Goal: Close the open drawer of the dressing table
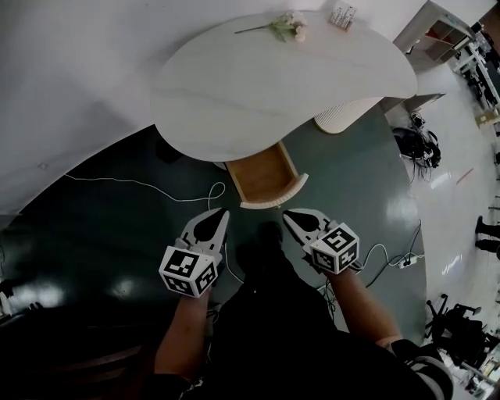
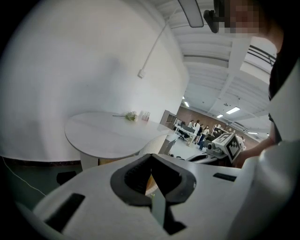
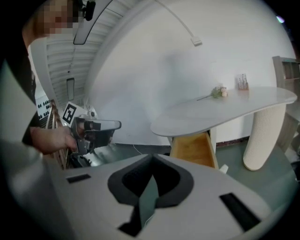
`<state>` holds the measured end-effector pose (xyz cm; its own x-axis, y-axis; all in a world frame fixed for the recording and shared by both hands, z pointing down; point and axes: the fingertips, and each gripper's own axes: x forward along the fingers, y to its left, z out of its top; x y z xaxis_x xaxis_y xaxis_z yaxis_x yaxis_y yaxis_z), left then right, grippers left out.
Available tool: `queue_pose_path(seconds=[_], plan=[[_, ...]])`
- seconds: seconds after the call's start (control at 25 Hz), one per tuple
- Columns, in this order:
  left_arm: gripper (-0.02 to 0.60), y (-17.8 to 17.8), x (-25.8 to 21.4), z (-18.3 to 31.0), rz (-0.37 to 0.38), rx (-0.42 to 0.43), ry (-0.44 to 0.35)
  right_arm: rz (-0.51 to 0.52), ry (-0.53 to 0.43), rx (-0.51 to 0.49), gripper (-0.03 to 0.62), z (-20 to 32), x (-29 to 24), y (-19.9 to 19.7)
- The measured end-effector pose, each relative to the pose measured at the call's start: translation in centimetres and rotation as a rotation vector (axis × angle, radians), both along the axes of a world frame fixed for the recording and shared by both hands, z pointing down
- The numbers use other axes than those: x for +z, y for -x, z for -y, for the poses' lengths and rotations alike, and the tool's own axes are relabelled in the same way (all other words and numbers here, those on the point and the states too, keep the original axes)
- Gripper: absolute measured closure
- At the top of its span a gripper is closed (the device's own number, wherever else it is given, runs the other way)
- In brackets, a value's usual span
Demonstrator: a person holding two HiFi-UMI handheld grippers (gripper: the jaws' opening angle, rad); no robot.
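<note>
The white dressing table [image 1: 266, 82] stands against the wall. Its wooden drawer [image 1: 266, 178] is pulled out toward me, with its pale curved front [image 1: 275, 198] nearest. The inside looks empty. My left gripper [image 1: 223, 211] hangs just left of the drawer front and is shut on nothing. My right gripper [image 1: 287, 214] is just below the front's right end, also shut and empty. Neither touches the drawer. In the right gripper view the drawer [image 3: 194, 150] shows under the tabletop [image 3: 225, 110], beyond the meeting fingertips [image 3: 152, 157]. The left gripper view shows the tabletop [image 2: 103, 133].
A flower [image 1: 285, 25] and a small box [image 1: 342, 16] lie on the tabletop's far side. A ribbed white leg [image 1: 340, 117] stands right of the drawer. A white cable [image 1: 141, 185] runs over the dark green floor at left. Bags and cables [image 1: 418, 144] sit at right.
</note>
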<state>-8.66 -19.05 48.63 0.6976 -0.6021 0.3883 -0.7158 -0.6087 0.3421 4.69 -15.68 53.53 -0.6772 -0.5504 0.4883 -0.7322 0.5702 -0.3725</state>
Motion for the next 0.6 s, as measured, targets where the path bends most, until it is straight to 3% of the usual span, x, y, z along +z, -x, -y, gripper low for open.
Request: queue_pose_path(seconds=[0.32,0.6], plan=[[0.572,1.7,8.3,-0.4,-0.003,-0.030,0.072,-0.037,0.098,0.060,0.586,-1.5,8.6,1.1],[0.572,1.8,12.0,0.1,0.037,-0.011,0.049,-0.069,0.098,0.157,0.564,-0.2,13.6,-0.3]])
